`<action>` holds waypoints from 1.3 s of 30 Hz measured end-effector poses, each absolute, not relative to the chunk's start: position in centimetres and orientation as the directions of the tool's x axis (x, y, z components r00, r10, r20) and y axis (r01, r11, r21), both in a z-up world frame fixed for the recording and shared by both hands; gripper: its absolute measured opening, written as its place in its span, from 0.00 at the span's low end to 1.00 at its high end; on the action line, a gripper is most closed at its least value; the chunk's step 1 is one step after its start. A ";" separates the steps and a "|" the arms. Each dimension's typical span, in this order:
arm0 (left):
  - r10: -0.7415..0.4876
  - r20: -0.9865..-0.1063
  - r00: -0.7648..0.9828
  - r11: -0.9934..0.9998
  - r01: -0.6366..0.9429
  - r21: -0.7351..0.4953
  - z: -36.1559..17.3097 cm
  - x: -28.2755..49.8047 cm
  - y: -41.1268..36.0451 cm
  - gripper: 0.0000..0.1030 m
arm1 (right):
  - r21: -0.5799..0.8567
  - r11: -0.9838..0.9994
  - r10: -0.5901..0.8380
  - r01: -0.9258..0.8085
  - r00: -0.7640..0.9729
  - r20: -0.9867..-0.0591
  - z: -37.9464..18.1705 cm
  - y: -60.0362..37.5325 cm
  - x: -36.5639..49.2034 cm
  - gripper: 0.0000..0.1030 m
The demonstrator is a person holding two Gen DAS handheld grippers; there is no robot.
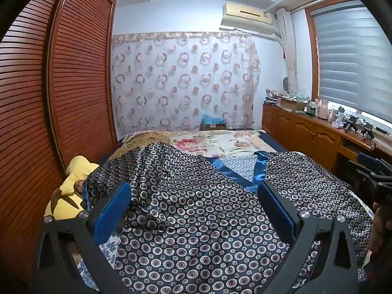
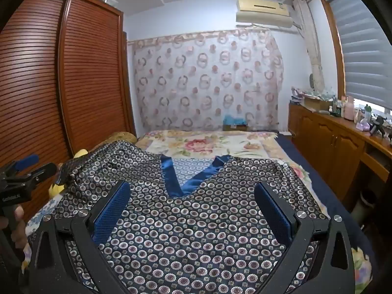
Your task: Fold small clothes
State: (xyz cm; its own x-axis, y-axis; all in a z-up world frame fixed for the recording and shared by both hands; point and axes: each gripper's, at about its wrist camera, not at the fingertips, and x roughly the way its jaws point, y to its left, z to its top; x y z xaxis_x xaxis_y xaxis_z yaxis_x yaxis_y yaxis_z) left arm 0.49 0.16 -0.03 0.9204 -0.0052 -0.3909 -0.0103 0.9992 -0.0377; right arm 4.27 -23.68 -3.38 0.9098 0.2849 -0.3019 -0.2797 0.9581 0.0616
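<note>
Both tools, left tool (image 1: pixel 193 198) and right tool (image 2: pixel 192 198), hover wide open and empty over the patterned top (image 2: pixel 196 220) spread on the bed (image 2: pixel 208 144). The slick-looking fabric may slip or bunch when pinched, and its left sleeve (image 1: pixel 137 169), seemingly draped over a yellow plush toy (image 1: pixel 71 191), could snag.

Both grippers: black frames w/ silver screws, blue ribbed fingers (image 1: pixel 115 210).

A wide bed (image 2: pixel 328 196) with a dark blue sheet is carrying a cream flowered blanket (image 2: pixel 208 144). A dark satin top (image 2: pixel 196 220) with ring patterns and blue V-neck trim is lying spread over it, partly covering a yellow plush toy (image 1: pixel 71 188) at the bed's left edge.
</note>
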 end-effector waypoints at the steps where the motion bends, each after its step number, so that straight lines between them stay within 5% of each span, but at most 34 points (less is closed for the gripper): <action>1: -0.002 -0.398 0.918 0.999 -0.015 -0.039 -0.1 0.7 0.2 1.00 | 0.064 0.958 0.286 -0.280 0.910 -0.300 -3.4 -23.7 4.3 1.00; 10: 0.013 -0.343 0.939 1.000 -0.016 -0.008 0.2 -0.1 -0.2 1.00 | 0.055 0.957 0.286 -0.284 0.907 -0.308 -3.5 -23.4 4.4 1.00; 39: 0.014 -0.352 0.936 1.000 -0.015 -0.002 -0.1 0.1 -0.5 1.00 | 0.053 0.963 0.267 -0.264 0.915 -0.302 -3.8 -23.5 4.5 1.00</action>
State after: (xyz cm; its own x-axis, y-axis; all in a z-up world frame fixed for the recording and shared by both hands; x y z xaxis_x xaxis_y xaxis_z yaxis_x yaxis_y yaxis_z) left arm 0.11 -0.49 -0.13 0.9359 0.0136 -0.3520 -0.0153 0.9999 -0.0019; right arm 4.54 -23.46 -3.85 0.9152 0.2675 -0.3016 -0.2639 0.9631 0.0535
